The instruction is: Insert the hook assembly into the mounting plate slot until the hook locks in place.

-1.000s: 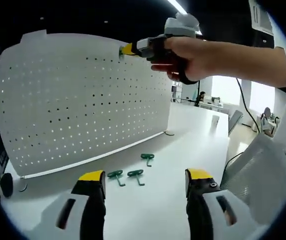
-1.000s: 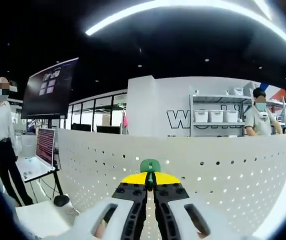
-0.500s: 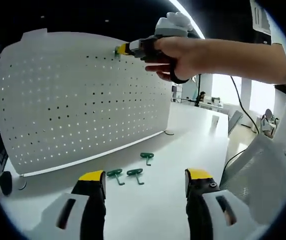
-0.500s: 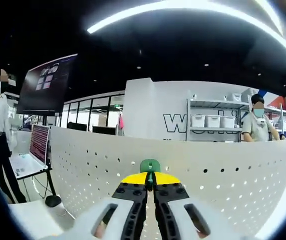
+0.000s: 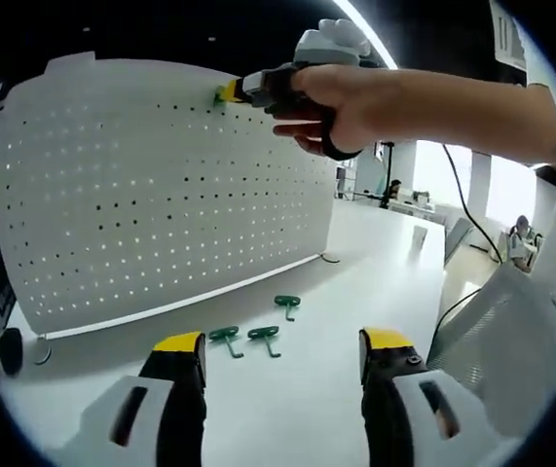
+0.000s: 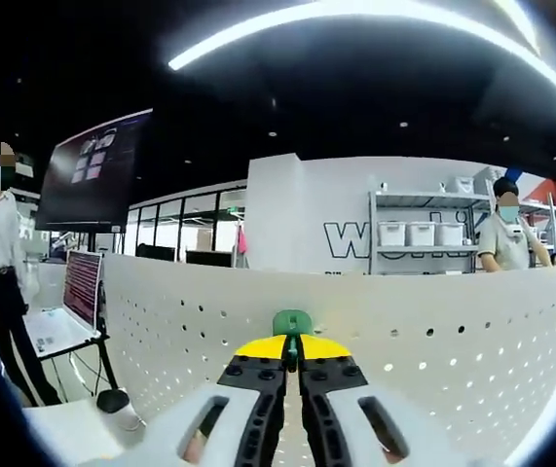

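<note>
The right gripper (image 6: 292,347) has its jaws pinched on a green hook (image 6: 292,322), holding it at the top row of holes in the white perforated plate (image 5: 161,195) standing on the table (image 5: 375,282). The left gripper (image 5: 282,350) hangs low with jaws spread, holding nothing, and three spare hooks (image 5: 256,334) lie on the table beyond it. To seat it well, I'd say keep the hook square to the plate, tip aligned with a hole, then press steadily until it catches.

Green hook (image 6: 292,322) at upright white pegboard's (image 5: 161,195) top edge, 3 green hooks (image 5: 255,335) on table
</note>
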Demonstrator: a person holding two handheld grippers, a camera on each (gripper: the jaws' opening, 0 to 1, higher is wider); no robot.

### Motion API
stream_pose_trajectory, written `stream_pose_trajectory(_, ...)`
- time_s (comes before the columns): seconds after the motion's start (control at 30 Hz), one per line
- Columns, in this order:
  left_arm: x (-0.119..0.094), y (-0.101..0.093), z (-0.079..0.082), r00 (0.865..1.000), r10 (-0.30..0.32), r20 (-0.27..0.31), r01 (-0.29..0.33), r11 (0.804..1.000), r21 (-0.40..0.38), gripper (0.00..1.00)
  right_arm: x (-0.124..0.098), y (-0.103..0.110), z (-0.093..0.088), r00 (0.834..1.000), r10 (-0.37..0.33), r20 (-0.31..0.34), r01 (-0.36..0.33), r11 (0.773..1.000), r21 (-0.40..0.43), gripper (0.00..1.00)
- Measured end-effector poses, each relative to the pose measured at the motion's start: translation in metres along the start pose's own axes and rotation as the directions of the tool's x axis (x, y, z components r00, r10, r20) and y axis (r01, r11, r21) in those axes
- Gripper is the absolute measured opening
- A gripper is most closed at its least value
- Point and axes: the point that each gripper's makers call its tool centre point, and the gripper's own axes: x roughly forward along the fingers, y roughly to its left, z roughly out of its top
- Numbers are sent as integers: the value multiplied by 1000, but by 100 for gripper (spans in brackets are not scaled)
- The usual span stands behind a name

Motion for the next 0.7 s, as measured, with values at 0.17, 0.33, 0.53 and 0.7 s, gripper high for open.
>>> stream_pose_trajectory(0.17, -1, 1, 0, 1000, 2, 2, -2, 1000, -4, 65, 5, 5, -1, 1000, 6, -3, -5, 1000, 8, 2)
stream_pose_trajectory(0.33, -2, 2, 0, 1000, 6, 7, -6, 1000, -12, 65, 9, 7, -3, 1000, 0, -14, 0, 1000, 6, 2)
stream_pose_trajectory(0.53, -3, 3, 1, 1000, 8, 12, -8, 1000, -25, 65, 10, 6, -4, 999, -36, -10, 36, 999, 3, 2)
stream_pose_trajectory(0.7, -4, 3, 2, 1000, 8, 17, -8, 999, -32, 64, 11, 7, -7, 995, -96, -24, 96, 995, 1, 2)
